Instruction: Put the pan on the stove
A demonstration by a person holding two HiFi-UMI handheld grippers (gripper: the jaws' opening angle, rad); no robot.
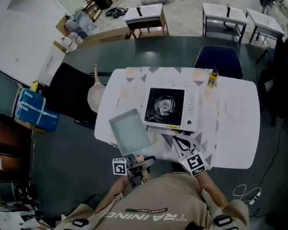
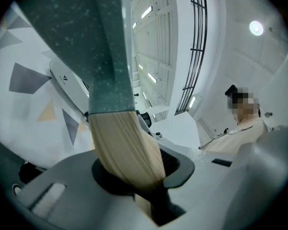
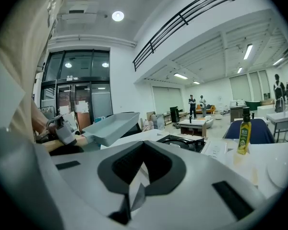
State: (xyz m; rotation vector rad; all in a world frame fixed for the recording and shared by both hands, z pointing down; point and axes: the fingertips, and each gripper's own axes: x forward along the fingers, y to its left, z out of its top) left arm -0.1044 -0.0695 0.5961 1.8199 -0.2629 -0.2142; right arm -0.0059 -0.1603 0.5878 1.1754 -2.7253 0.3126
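- The left gripper (image 1: 137, 163) was clenched on the wooden handle (image 2: 127, 147) of the pan (image 1: 129, 131). It gripped only the far end of the handle, so the pan's long body could probably sag or twist in the jaws on the way across.
- The pan hung over the near-left part of the desk (image 1: 230, 143), just beside the near-left corner of the stove (image 1: 165, 108). In the right gripper view it was tilted, with its far end raised.
- A low swing from there might knock the pan's rim against the stove's side and push the stove along the desk.
- If the pan were set down off-centre on the burner (image 1: 163, 105), its rectangular base would likely rock on the supports or overhang the edge.
- The right gripper (image 1: 178, 142) lay near the desk's front edge, right of the pan. Its jaws were drawn together on nothing, and it was not steadying the stove.
- A bottle (image 1: 212, 77) stood at the far side of the desk, well apart from the pan's likely path, so it seemed a small risk.
- The pan was empty, its inside showing bare in the head view.
- The bottle looked yellow through its body, probably oil; I could not tell how full it was.
- Nothing sat on the burner.
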